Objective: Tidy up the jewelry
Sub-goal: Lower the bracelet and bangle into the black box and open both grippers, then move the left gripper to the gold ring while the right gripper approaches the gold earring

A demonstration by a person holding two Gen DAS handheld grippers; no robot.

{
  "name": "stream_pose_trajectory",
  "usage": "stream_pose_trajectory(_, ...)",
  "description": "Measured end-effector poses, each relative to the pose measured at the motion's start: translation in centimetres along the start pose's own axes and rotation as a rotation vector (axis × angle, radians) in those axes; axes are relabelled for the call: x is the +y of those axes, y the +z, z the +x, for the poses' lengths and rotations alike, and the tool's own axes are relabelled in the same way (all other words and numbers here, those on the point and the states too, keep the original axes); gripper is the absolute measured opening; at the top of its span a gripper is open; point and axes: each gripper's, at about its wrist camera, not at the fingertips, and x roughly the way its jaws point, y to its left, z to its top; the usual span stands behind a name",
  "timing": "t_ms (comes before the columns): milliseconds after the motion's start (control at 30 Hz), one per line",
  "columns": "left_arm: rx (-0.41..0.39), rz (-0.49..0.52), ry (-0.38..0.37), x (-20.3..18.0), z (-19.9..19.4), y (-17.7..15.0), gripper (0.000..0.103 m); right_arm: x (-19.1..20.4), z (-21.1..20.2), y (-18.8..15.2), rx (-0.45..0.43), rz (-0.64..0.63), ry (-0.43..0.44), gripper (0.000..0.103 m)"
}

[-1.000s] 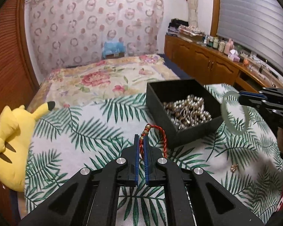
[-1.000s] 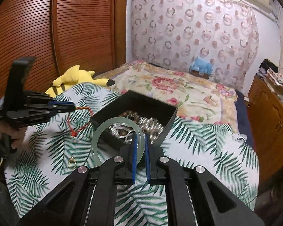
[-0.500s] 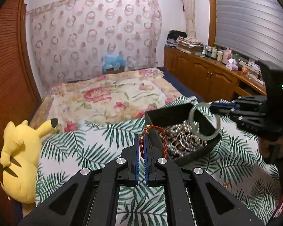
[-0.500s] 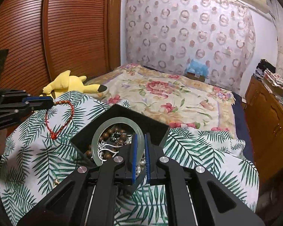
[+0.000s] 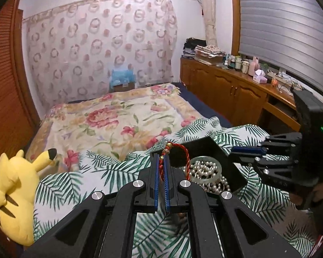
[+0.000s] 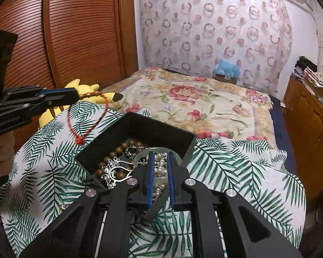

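Inside the black box (image 6: 137, 129) lie beads and a jade bangle (image 5: 204, 177); left fingers (image 5: 160, 167) clamp a red cord (image 5: 184, 152), right fingers (image 6: 160, 163) parted.

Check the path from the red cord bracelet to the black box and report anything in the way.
Nothing visible blocks it. The red cord bracelet hangs from the left gripper beside the open black box; the right gripper, jaws just opening, hovers over the box's near side.

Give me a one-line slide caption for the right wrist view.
Right gripper, jaws just opening, releases jade bangle into black jewelry box.
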Motion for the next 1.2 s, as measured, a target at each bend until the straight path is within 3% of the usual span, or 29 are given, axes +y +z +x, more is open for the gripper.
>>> stream_pose_trajectory(367,0.04,0.026,-0.032,-1.8,2.8,0.5,0.003,0.2,-1.8,-2.0,0.011,0.006,-0.006,0.013)
stream_pose_trajectory(700,0.078,0.031,-0.05,-2.7,3.0,-0.5,0.007,0.7,-2.7,-2.9,0.01,0.015,-0.001,0.014)
stream_pose_trajectory(767,0.078,0.026,-0.04,-2.7,2.9,-0.6,0.031,0.8,-2.9,-3.0,0.011,0.018,0.001,0.015)
stream_pose_trajectory(833,0.07,0.023,-0.036,-2.6,2.5,-0.8,0.044,0.9,-3.1,-3.3,0.012,0.019,0.001,0.015)
stream_pose_trajectory(900,0.069,0.019,-0.036,-2.6,2.2,-1.0,0.047,1.0,-3.4,-3.5,0.013,0.02,0.002,0.015)
stream_pose_trajectory(1067,0.058,0.006,-0.022,-2.5,1.1,-1.4,0.081,1.7,-4.1,-4.3,0.014,0.024,0.01,0.015)
stream_pose_trajectory(1200,0.057,0.005,-0.015,-2.4,0.4,-1.8,0.09,2.4,-4.4,-5.1,0.024,0.028,0.019,0.024)
